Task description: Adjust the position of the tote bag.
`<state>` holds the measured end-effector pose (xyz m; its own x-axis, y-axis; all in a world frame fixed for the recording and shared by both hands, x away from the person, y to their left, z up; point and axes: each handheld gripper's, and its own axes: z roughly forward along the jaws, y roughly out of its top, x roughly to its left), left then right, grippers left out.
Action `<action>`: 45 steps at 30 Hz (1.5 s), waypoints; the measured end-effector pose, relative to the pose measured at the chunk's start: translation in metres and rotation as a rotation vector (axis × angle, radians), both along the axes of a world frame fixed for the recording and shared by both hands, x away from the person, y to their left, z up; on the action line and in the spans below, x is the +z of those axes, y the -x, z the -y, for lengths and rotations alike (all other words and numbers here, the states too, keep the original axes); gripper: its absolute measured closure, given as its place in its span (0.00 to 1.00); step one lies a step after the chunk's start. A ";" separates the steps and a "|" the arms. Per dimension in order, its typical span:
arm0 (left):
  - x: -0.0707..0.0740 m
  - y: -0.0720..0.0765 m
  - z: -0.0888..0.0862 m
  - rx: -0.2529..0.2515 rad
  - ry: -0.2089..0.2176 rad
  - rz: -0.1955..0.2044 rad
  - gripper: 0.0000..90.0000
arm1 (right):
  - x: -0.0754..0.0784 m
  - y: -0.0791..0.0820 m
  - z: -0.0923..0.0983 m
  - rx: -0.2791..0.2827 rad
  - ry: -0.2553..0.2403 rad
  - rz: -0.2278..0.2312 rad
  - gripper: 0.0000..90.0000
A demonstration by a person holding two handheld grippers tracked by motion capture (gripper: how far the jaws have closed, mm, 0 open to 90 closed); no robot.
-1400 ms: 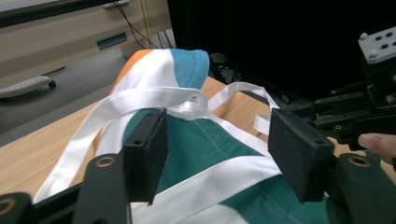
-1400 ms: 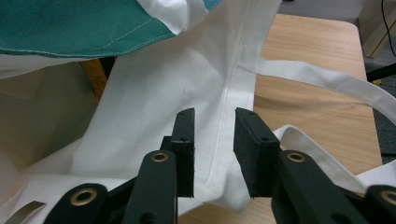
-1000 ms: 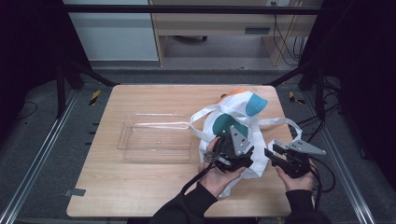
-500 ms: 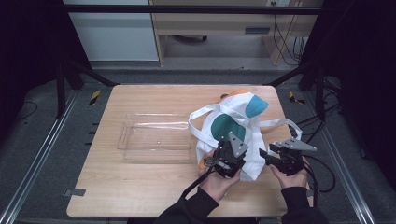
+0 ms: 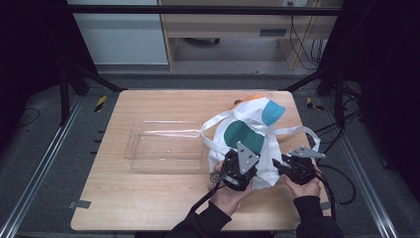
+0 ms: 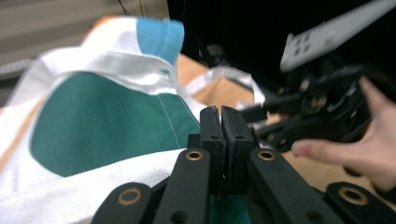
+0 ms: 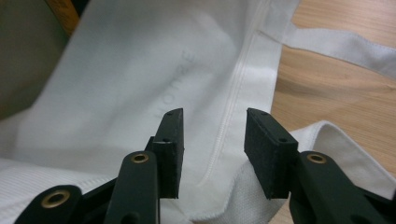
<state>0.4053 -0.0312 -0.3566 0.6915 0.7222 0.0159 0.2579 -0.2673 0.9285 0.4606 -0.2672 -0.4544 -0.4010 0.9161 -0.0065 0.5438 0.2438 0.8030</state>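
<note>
A white tote bag (image 5: 247,131) with teal, blue and orange patches lies on the right half of the wooden table (image 5: 148,208). My left gripper (image 5: 250,171) is at the bag's near edge. In the left gripper view its jaws (image 6: 222,130) are shut, with the bag's (image 6: 93,121) white hem running into them and teal cloth showing beneath. My right gripper (image 5: 278,169) sits just right of it at the bag's near right corner. Its jaws (image 7: 212,149) are open and have just been closing. The bag's white seam (image 7: 229,135) lies between the pads, untouched.
A clear plastic tray (image 5: 133,148) stands left of the bag at mid table. One of the bag's white handles (image 5: 302,130) loops out to the right near the table's edge. Black frame bars and cables surround the table.
My right gripper has edged left towards the bag's corner. The left gripper has stayed at the near edge, and the bag's edge there has bunched slightly.
</note>
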 end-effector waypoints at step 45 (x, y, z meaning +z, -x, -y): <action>-0.017 0.013 -0.029 -0.027 0.093 0.015 0.98 | 0.025 0.008 0.005 0.080 -0.182 0.115 0.89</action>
